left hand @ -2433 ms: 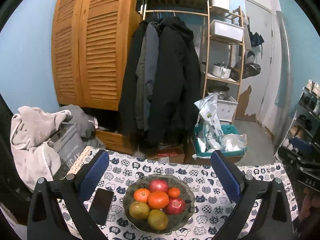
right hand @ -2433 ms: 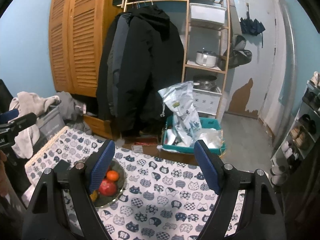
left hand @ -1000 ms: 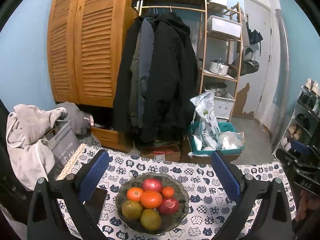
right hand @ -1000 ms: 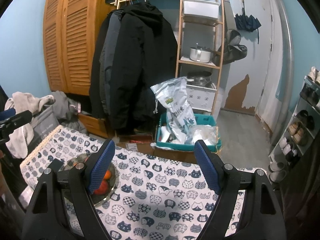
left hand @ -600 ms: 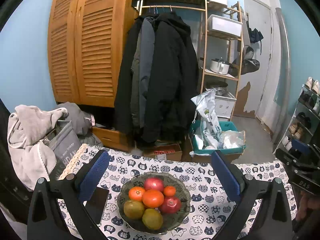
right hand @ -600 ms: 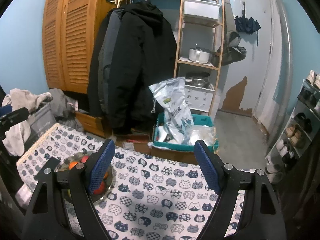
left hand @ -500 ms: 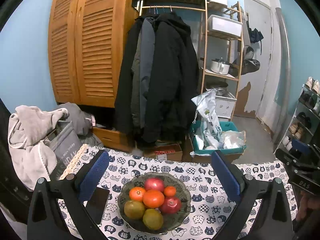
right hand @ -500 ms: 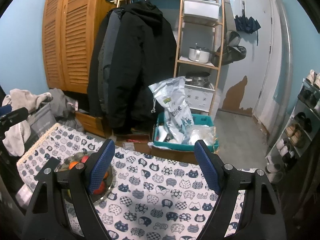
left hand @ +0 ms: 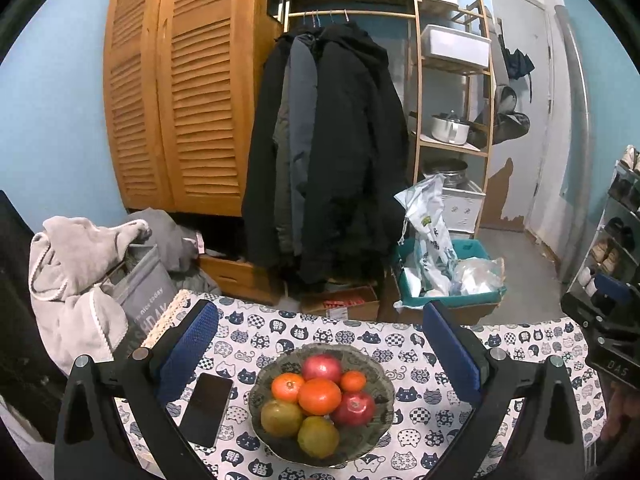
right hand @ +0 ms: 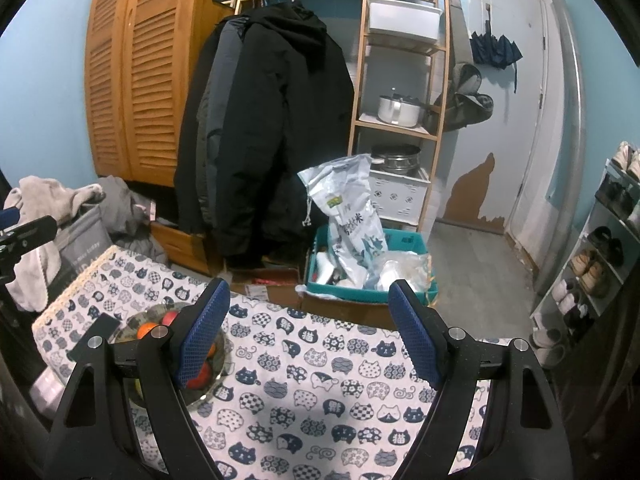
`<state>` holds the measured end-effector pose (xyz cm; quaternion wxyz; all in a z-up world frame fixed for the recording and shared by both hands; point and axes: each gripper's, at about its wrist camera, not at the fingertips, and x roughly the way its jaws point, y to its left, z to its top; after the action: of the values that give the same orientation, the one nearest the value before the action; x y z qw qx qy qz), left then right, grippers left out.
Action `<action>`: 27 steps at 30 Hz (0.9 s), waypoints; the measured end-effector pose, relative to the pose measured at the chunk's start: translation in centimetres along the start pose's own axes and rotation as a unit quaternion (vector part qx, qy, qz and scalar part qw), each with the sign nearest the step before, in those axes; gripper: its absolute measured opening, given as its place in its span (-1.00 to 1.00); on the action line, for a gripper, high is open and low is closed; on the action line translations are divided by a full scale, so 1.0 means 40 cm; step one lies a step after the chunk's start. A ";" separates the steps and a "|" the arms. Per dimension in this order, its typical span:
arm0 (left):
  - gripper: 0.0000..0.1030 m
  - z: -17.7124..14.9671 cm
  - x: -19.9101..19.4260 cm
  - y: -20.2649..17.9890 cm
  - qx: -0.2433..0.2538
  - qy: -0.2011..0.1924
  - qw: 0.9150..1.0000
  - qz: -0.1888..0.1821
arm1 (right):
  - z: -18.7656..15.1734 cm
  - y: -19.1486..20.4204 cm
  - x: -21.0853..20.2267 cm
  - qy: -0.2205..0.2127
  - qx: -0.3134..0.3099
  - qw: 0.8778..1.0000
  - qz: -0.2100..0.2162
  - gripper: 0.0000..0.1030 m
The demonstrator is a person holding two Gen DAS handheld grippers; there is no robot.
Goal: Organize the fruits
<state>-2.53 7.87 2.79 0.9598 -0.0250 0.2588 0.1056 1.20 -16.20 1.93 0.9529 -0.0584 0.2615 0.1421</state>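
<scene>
A glass bowl [left hand: 382, 408] sits on the cat-print tablecloth [left hand: 256, 344] and holds several fruits: oranges [left hand: 319, 396], red fruits [left hand: 322, 367] and greenish-brown ones [left hand: 318, 436]. My left gripper [left hand: 320, 344] is open and empty, held above and just behind the bowl. My right gripper [right hand: 308, 320] is open and empty over bare cloth [right hand: 320, 380]. In the right wrist view the bowl [right hand: 136, 320] lies at the left, partly hidden by the left finger.
A black phone [left hand: 206, 408] lies left of the bowl. Beyond the table's far edge are a coat rack [left hand: 328, 160], a wooden shelf [left hand: 452, 120], a teal crate [left hand: 448, 280] and a pile of clothes [left hand: 80, 272]. The other gripper [left hand: 608, 344] shows at the right edge.
Both grippers have drifted slightly; the bowl sits a little differently in each view. Both stay open and empty. The fruits have not moved.
</scene>
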 end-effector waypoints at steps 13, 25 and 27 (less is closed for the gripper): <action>0.99 -0.001 -0.009 0.000 -0.001 -0.007 1.000 0.000 | -0.001 -0.002 0.001 -0.001 -0.001 1.000 0.000 0.56; 0.99 0.003 -0.011 -0.002 -0.007 -0.004 1.000 -0.004 | 0.001 -0.001 0.000 -0.001 -0.001 1.000 0.000 0.56; 0.99 0.003 -0.010 -0.002 -0.008 -0.004 1.000 -0.004 | 0.001 0.001 0.000 -0.001 -0.001 1.000 0.000 0.56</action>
<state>-2.81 7.74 3.12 0.9609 -0.0329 0.2545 0.1043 1.20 -16.17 1.97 0.9531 -0.0596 0.2605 0.1423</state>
